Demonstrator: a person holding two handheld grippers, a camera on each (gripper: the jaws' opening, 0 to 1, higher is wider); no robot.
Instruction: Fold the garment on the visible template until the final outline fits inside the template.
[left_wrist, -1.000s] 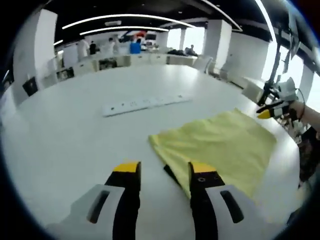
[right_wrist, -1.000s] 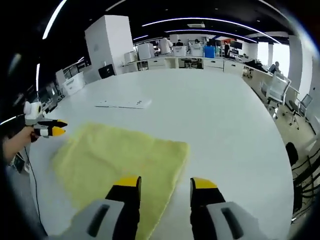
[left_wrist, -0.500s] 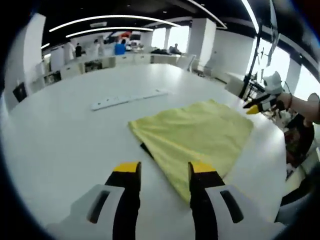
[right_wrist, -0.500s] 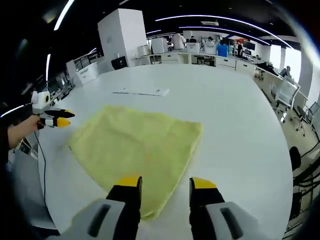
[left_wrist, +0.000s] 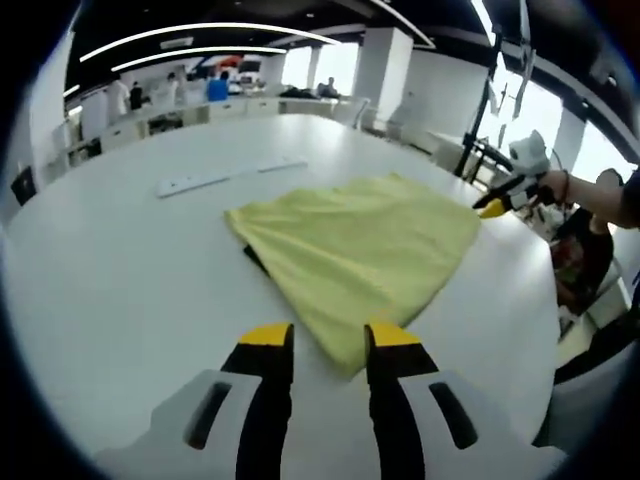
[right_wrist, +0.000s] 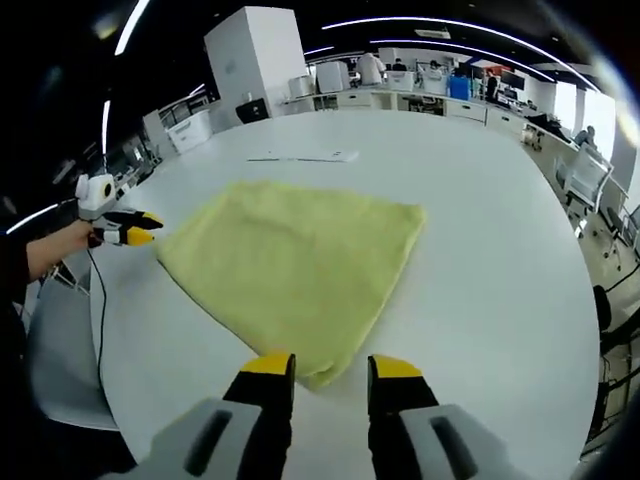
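Observation:
A yellow garment (left_wrist: 350, 250) lies folded flat on the white table (left_wrist: 110, 290). A dark strip (left_wrist: 255, 258) peeks out from under its left edge. My left gripper (left_wrist: 330, 340) is open, and the garment's near corner sits in the gap between its jaws. In the right gripper view the garment (right_wrist: 300, 255) spreads ahead, and my right gripper (right_wrist: 331, 366) stands open over another near corner. Each gripper also shows in the other view, held by a hand beside a far corner: the right gripper (left_wrist: 495, 206) and the left gripper (right_wrist: 130, 228).
A white power strip (left_wrist: 190, 183) lies on the table beyond the garment, also seen as the power strip (right_wrist: 300, 157). A cable (right_wrist: 95, 300) hangs off the table edge at the left. Office chairs (right_wrist: 590, 170) and desks with people stand far behind.
Both cameras have shifted, so a garment corner now sits between each pair of jaws. Both pairs of jaws have narrowed slightly. The garment itself lies as before.

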